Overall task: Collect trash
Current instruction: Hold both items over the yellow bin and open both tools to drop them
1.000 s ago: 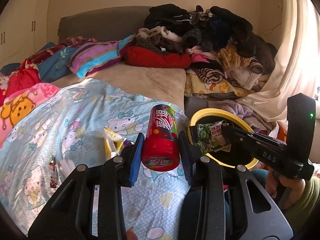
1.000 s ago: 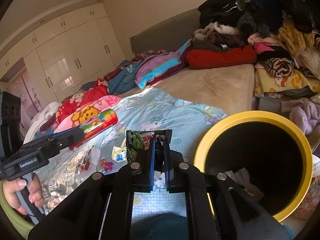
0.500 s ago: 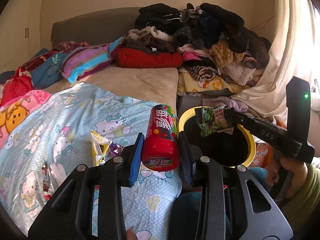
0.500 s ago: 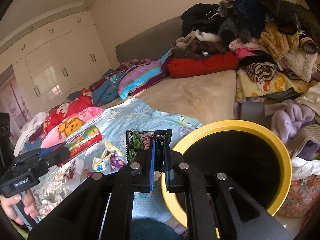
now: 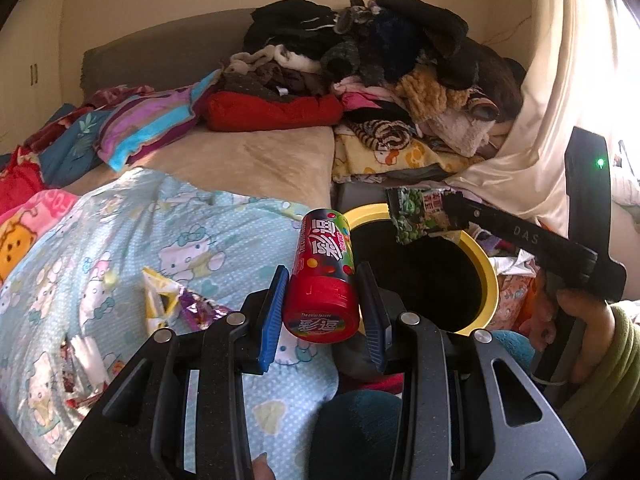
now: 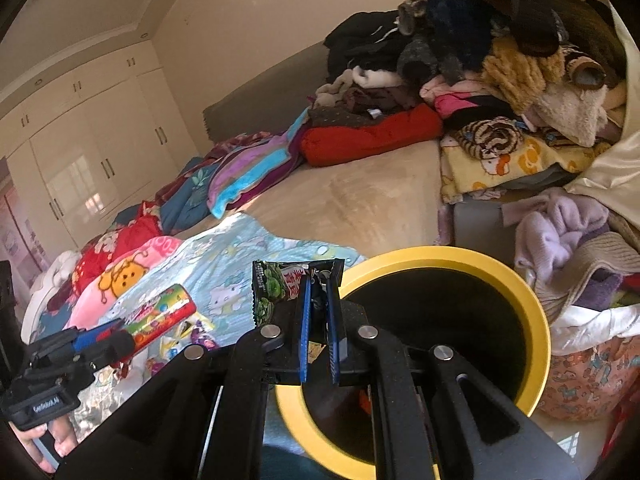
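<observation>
My left gripper (image 5: pixel 322 280) is shut on a red candy tube (image 5: pixel 324 276) and holds it above the bed's edge, just left of the yellow-rimmed black bin (image 5: pixel 490 276). My right gripper (image 6: pixel 318 276) is shut on a green snack wrapper (image 6: pixel 276 284) and holds it over the near left rim of the bin (image 6: pixel 536 312). The wrapper (image 5: pixel 420 214) hangs over the bin's opening in the left wrist view. The left gripper (image 6: pixel 100 340) with the tube (image 6: pixel 160 314) shows at the lower left of the right wrist view.
Several wrappers (image 5: pixel 168 300) lie on the light blue cartoon blanket (image 5: pixel 120 240). A high pile of clothes (image 5: pixel 380 80) fills the back right of the bed. More laundry (image 6: pixel 560 232) and a patterned bag (image 6: pixel 592 372) crowd the bin's right side.
My right gripper has carried the green wrapper rightward from beside the bin to over its opening. My left gripper with the tube has drifted right, toward the bin.
</observation>
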`<state>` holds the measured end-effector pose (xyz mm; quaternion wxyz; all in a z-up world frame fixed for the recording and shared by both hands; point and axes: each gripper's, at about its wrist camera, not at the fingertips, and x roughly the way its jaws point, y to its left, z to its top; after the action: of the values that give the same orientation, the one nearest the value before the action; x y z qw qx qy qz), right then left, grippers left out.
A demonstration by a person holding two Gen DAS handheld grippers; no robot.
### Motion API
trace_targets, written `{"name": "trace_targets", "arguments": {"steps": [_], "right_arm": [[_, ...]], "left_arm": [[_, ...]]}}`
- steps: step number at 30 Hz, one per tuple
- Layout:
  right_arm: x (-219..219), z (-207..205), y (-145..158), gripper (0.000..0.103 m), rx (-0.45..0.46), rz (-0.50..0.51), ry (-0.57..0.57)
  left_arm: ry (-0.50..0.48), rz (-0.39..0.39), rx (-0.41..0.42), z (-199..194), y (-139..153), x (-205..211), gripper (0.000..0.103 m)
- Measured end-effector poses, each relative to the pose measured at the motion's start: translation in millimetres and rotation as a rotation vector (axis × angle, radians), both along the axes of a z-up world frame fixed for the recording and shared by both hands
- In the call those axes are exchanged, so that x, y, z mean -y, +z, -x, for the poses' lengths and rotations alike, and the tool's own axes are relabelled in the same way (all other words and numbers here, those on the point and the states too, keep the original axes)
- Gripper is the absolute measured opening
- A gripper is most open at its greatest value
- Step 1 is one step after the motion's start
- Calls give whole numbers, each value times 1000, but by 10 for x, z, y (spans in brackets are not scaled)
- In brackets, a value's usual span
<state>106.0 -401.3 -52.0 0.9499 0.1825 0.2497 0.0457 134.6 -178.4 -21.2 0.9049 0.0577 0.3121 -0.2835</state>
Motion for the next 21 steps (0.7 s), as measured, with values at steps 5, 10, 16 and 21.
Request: {"name": "trace_targets", "arguments": {"steps": [5, 10, 16, 21], "right_arm": [[143, 4, -23, 8, -2, 5, -43], [290, 7, -74, 8, -11, 5, -87], [430, 20, -137, 8, -20, 7, -131], [531, 13, -190, 8, -32, 8, -159]], "left_arm": [[-30, -4, -13, -7, -60, 148, 28], [-57, -11, -23, -16, -116, 290, 28], [-87, -16, -36, -18, -182, 435, 28], [-105, -16, -56, -35, -260, 537, 28]]}}
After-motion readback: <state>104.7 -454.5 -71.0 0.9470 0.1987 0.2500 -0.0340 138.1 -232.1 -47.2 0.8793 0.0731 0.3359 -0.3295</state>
